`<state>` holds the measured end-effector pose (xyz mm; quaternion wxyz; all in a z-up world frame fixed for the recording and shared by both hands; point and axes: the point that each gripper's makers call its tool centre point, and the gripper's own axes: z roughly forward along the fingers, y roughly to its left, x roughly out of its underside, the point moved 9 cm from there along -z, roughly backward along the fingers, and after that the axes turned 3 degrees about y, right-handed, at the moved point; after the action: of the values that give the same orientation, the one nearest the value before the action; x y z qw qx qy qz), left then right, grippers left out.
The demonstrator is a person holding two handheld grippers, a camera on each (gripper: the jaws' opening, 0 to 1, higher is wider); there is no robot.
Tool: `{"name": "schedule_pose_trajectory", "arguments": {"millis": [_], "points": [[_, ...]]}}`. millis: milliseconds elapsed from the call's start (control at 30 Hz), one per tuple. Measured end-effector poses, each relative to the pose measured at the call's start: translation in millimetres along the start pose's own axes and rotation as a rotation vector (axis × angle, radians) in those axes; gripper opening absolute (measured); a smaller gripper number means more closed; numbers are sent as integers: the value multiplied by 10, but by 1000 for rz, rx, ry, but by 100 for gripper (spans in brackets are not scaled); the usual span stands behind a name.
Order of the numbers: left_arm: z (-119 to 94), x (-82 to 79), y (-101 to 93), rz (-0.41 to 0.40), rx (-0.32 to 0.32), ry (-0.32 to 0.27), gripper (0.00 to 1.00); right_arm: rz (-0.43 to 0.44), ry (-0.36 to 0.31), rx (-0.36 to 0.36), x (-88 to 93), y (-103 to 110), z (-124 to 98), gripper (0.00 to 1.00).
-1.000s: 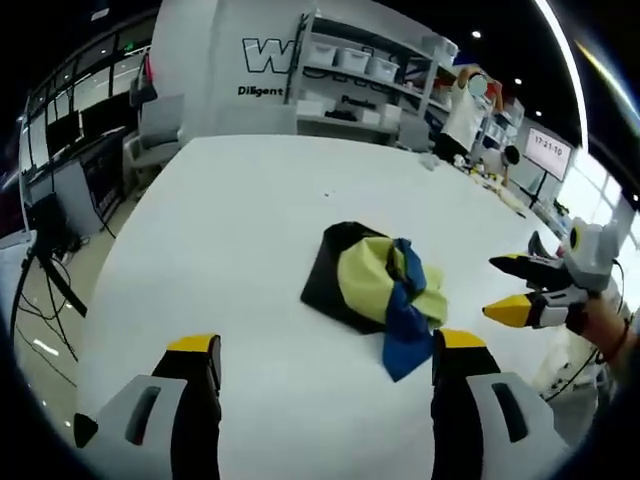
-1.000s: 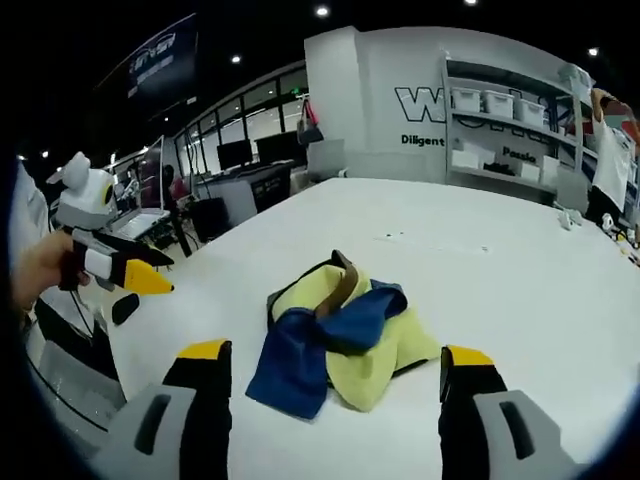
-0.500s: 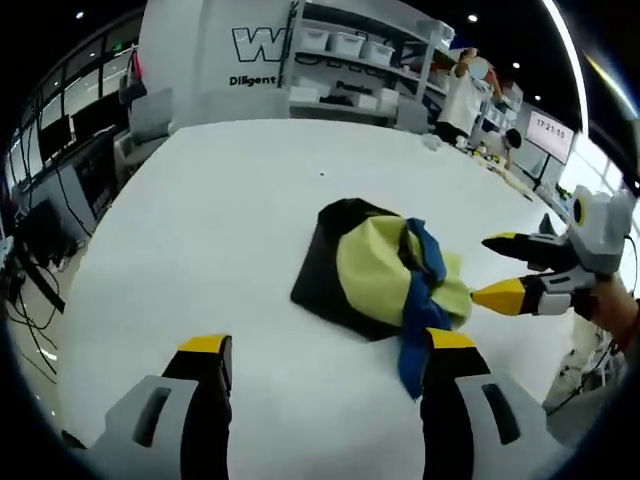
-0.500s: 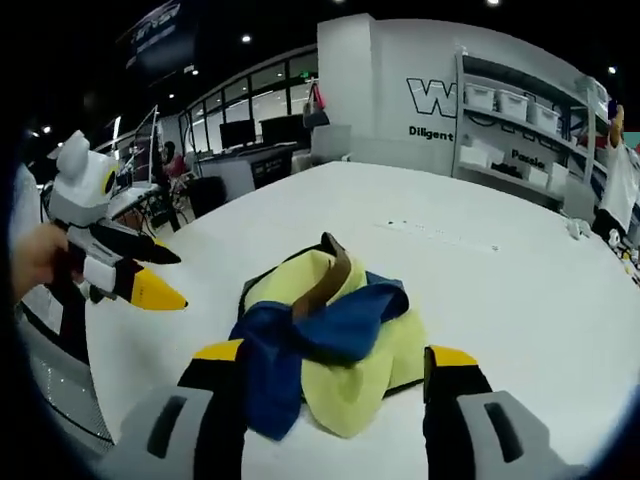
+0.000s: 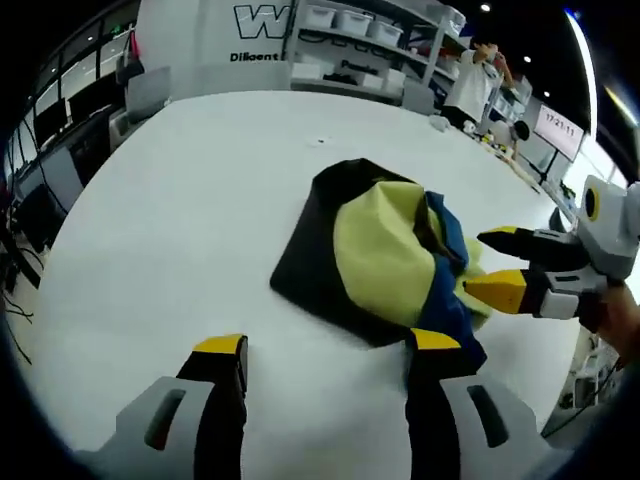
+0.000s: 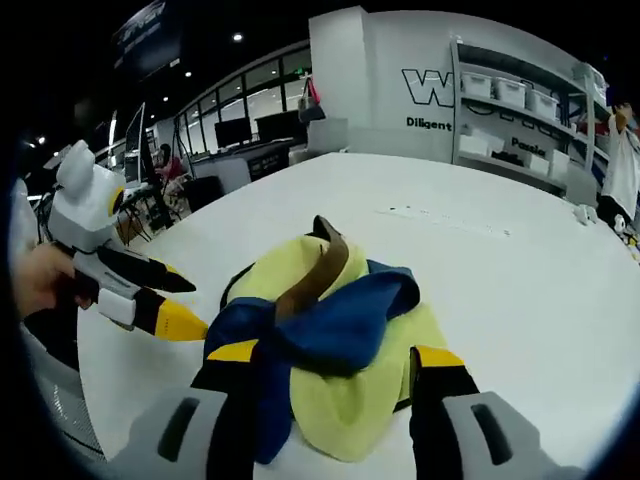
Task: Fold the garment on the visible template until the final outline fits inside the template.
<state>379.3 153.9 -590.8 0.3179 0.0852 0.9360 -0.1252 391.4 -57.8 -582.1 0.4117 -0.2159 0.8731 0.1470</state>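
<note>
Garment: a crumpled yellow and blue garment (image 5: 400, 265) (image 6: 335, 345) lies heaped on the black template (image 5: 315, 265), which rests on the white table (image 5: 180, 200) (image 6: 520, 270).
Long axis: cannot tell; the garment is bunched, with a brown strip (image 6: 312, 275) running up over its top in the right gripper view.
Left gripper (image 5: 325, 345): jaws wide apart, holding nothing, tips just short of the template's near edge.
Right gripper (image 6: 335, 355): jaws wide apart, straddling the garment; whether they touch it is unclear.
Containers: white bins (image 6: 495, 95) sit on background shelves; contents hidden.
</note>
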Motion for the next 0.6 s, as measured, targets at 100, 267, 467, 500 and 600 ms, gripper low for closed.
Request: {"name": "schedule_pose_trajectory", "arguments": {"millis": [100,267,467,500,600], "points": [[70,27,-27,-21,14,19,53,-2,2,-2,18,-5,40,53],[141,-4,-61,-36,40,-1,46,-44,18,23,74,-19,96,42],[152,-19,-62,-42,45,-11,36,-91,13,41,92,-13,134,31],[153,-18,-68,-37,48,-12,33,-98,9,42,89,-9,136,30],[166,-11,-80,-36,51,-6,22,-122,-26,49,43,14,144,25]]}}
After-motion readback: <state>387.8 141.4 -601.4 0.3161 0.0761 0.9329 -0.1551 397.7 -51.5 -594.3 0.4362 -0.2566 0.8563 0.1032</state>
